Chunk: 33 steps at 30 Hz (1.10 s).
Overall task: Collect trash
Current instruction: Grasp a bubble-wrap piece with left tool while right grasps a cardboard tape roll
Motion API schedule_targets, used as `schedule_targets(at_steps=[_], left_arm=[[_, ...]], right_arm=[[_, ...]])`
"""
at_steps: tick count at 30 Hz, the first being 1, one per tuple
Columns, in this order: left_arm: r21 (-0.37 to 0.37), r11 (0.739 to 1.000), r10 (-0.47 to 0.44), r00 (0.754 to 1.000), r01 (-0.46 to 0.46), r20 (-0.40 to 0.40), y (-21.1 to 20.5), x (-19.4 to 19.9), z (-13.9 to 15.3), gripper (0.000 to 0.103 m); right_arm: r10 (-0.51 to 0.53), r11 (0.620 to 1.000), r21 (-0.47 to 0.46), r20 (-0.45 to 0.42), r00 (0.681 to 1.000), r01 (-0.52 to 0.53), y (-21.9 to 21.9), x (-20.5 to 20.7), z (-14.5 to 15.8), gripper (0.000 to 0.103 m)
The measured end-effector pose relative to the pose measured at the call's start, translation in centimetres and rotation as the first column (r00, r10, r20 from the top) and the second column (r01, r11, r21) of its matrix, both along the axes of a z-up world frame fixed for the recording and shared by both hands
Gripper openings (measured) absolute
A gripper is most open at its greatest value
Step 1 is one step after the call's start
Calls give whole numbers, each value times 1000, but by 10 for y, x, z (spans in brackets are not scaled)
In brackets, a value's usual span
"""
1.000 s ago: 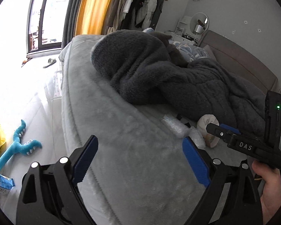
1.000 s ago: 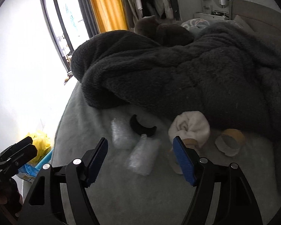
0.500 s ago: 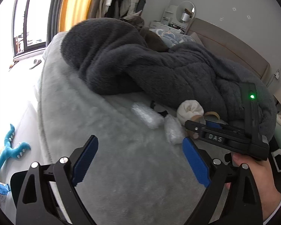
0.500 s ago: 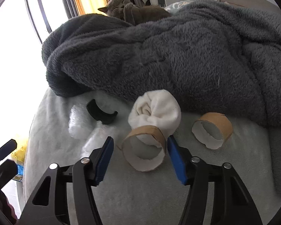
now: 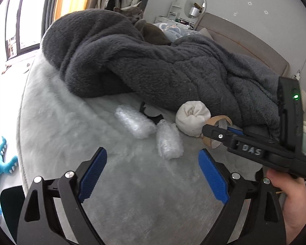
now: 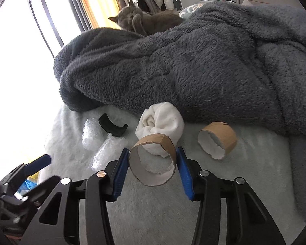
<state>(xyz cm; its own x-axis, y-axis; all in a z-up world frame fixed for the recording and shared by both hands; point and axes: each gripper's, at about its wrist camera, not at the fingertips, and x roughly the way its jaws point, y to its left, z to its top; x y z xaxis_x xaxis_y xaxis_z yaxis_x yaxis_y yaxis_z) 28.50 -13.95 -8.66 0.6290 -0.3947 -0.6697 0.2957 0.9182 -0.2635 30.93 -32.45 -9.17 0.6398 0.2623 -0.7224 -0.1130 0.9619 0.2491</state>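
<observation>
1. Right gripper [image 6: 152, 164], lower centre of the right wrist view: its blue pads [image 6: 120, 173] flank a cardboard ring [image 6: 153, 159]; the jaws are closing, and both pads appear to touch the ring's outer wall.
2. Second cardboard ring [image 6: 218, 139], right of centre, lies on its side on the pale bedspread [image 6: 153, 214], apart from the first.
3. Rolled white cloth [image 6: 161, 126], just behind the gripped ring, rests against the edge of the dark grey blanket [image 6: 193, 65].
4. Two bubble-wrap bundles [image 5: 151, 134], centre of the left wrist view, lie side by side; a curved black piece [image 6: 112, 125] sits just behind them.
5. Left gripper [image 5: 152, 175], lower centre of the left wrist view: jaws spread wide above bare bedspread, nothing between them.
6. Grey cat [image 6: 140, 21], top centre, lies behind the blanket.
7. A hand [image 5: 291, 202], lower right of the left wrist view, holds the right gripper's handle.
</observation>
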Motion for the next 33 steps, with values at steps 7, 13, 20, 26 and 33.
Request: schedule_targets(at_steps=[7,13,20,26,33], left_arm=[[21,999,-41,999,41,-22,-22,12,-13,79],[28,997,-70,995,72,-67,-39,23,-30,67],[19,998,-58,994,60,-87,-50,32,-40,56],[13,999,-34,994,35,-104,-53,39,-45,40],[-25,997,-74,990,71,-124,-48,37,-44,35]], right_arm=[[37,997,65,67,997,-42,-22,-14,13,48],[57,994,92,95,994,-66,-33,-21,22,48],[61,990,118,80,995,-71,-50,-34,24,48],[59,991,117,69,996,-67,-57,-37,23,48],[78,991,104,53,996,-83,-49,-34,25,48]])
